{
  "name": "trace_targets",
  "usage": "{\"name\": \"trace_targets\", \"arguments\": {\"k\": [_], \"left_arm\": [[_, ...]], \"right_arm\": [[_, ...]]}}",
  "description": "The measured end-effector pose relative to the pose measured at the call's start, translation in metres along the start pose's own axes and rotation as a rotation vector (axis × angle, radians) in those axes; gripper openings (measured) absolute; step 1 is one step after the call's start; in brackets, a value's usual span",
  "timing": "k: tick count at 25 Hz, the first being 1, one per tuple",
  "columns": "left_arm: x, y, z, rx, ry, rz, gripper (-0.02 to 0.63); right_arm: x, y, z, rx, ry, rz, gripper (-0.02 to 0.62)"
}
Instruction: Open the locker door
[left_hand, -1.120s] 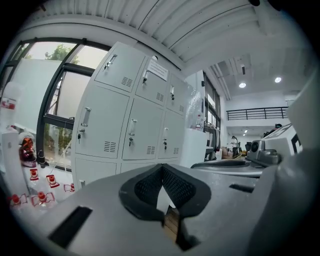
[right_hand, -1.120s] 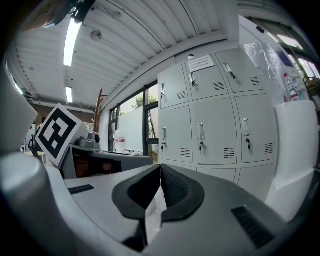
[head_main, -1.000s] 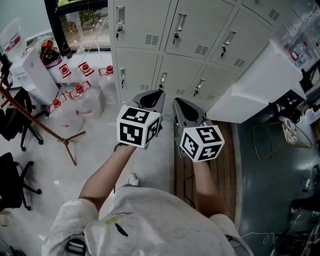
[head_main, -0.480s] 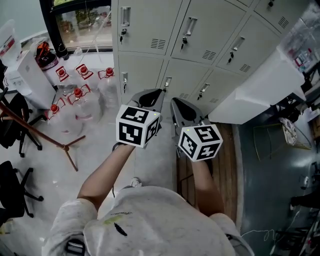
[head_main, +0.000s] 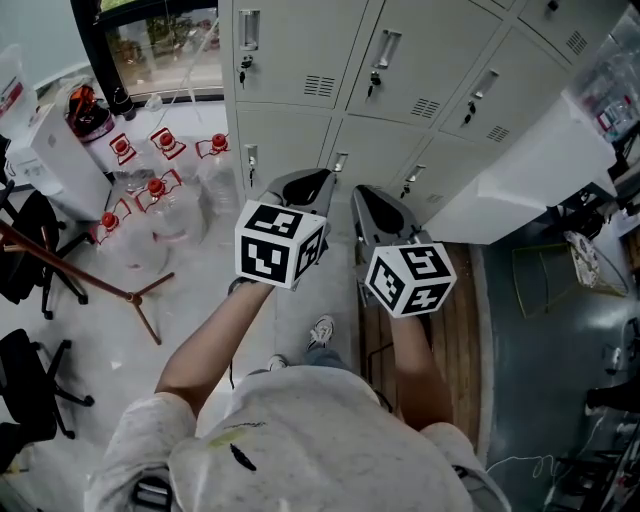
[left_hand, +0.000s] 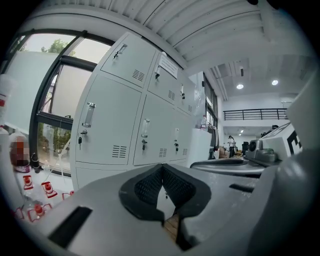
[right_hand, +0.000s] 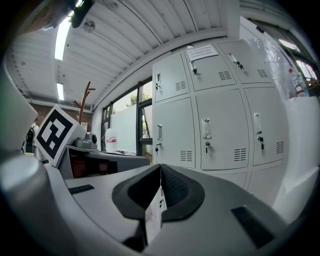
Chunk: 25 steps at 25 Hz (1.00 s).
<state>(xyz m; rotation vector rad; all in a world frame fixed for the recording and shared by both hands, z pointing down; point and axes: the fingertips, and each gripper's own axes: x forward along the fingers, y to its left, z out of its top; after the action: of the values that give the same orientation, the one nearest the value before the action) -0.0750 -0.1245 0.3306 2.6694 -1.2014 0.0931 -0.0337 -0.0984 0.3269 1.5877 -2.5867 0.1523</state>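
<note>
A bank of pale grey lockers (head_main: 300, 70) fills the top of the head view, every door closed, each with a vertical handle (head_main: 385, 48) and a key below it. My left gripper (head_main: 305, 185) and right gripper (head_main: 372, 205) are held side by side in front of the lower row of doors, apart from them. In the left gripper view the lockers (left_hand: 112, 120) stand ahead and the left gripper (left_hand: 162, 167) is shut and holds nothing. The right gripper (right_hand: 160, 167) is also shut and holds nothing, with the locker doors (right_hand: 220, 127) ahead of it.
Several water bottles with red caps (head_main: 155, 195) stand on the floor left of the lockers, by a white machine (head_main: 60, 150). A wooden stand's legs (head_main: 120, 285) and black chairs (head_main: 30, 240) are at the left. A large white box (head_main: 530, 170) juts out at the right.
The person has stepped toward the lockers, and both grippers have moved forward together. The lockers sit lower and nearer in the head view. A shoe now shows below the grippers.
</note>
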Motion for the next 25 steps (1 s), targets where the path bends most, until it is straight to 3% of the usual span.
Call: {"name": "trace_targets", "arguments": {"k": [9, 25], "left_arm": [[0.028, 0.02, 0.005, 0.027, 0.006, 0.032, 0.008], [0.137, 0.062, 0.036, 0.05, 0.002, 0.068, 0.008]], "right_arm": [[0.031, -0.026, 0.012, 0.017, -0.058, 0.029, 0.003], [0.119, -0.111, 0.039, -0.002, -0.091, 0.082, 0.003]]}}
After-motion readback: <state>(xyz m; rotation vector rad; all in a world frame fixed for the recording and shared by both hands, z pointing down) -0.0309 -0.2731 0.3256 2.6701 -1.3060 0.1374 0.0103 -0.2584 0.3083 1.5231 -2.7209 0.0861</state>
